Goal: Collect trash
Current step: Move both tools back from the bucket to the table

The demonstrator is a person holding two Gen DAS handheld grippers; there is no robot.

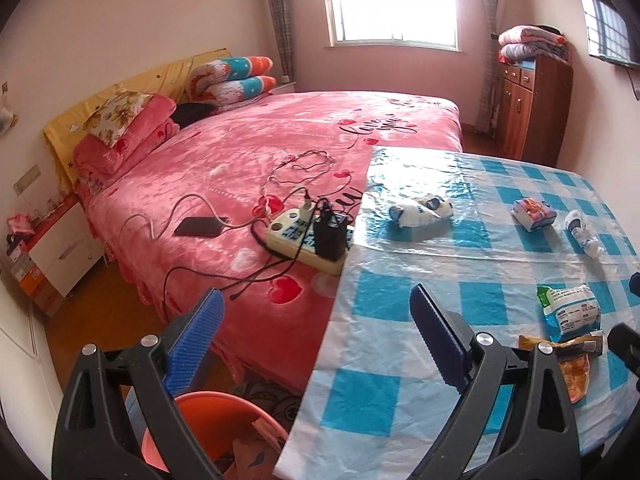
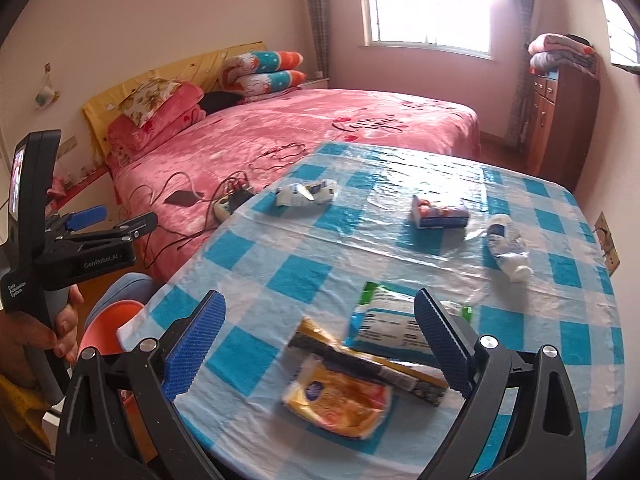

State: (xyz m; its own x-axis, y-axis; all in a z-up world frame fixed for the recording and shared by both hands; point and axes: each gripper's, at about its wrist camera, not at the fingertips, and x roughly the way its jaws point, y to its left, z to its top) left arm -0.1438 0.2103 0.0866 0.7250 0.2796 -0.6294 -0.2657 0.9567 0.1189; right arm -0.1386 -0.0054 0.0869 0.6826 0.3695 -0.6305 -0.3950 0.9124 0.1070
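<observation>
Beside the table's point(image 1: 400, 360) near edge, low on the floor, stands an orange bin point(image 1: 212, 432) with scraps of paper or card inside. Left gripper point(image 1: 316, 344) hangs above it, fingers wide apart and empty. Right gripper point(image 2: 320, 344) is over the table, fingers spread wide with nothing held; between them lie a yellow wrapper point(image 2: 340, 400) and a dark-and-yellow packet point(image 2: 372, 364), touching, with a green-white pouch point(image 2: 384, 324) just beyond. Farther back sit a crumpled white bag point(image 2: 306, 194), a tissue pack point(image 2: 438, 212) and a squashed bottle point(image 2: 506, 246).
</observation>
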